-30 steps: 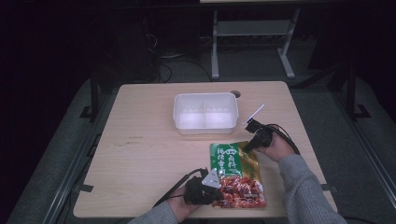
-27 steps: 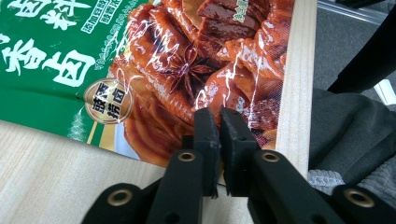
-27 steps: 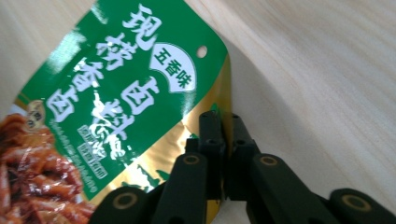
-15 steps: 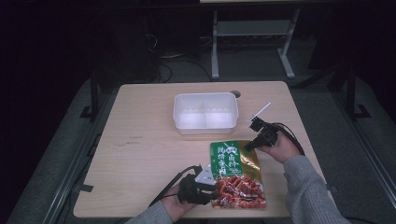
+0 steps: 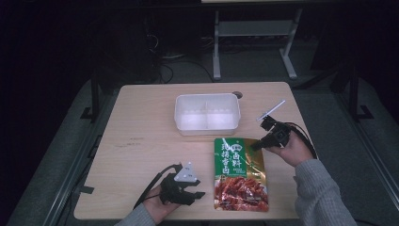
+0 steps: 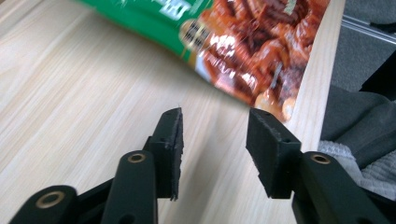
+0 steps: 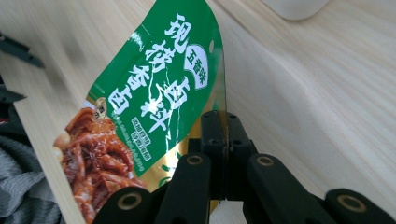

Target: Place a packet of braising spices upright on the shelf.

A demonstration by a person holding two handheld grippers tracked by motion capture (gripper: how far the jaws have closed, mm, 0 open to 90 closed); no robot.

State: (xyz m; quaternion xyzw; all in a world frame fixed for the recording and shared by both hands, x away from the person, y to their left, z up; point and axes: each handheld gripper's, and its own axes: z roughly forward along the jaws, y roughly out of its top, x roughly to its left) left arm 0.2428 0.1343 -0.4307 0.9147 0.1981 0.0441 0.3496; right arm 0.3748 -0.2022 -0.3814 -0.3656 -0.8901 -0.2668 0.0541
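1. Across the middle of everything sits the one counter [image 5: 141,141], pale wood, carrying all the stuff I'm working with. Biggest item, so it goes first.

2. Next down: one white tub [image 5: 207,113] toward the far side, split by a divider into two compartments, both look bare to me. My guess is it's parked there as the drop-off spot, within easy reach of either hand.

3. One seasoning pouch [image 5: 240,172], green up top with a photo of reddish braised food lower down. It sits at the near right of the counter, just in front of the tub. Most of it looks flat on the wood, but the far right edge is lifted, because that's where I've got hold of it.

4. Two tongs total. My right tongs [image 7: 223,135] are pressed together, pinching the gold-trimmed edge of the pouch, jaws clamped tight on the film. Gripping an edge makes sense since a flat pouch gives nothing else to grab.

5. My left tongs [image 6: 214,140] have just been opening and now stand spread, nothing between the jaws, only bare wood. They hang just off the pouch's near corner, not touching it. I'd say that hand has let go so the right one can carry the pouch alone.
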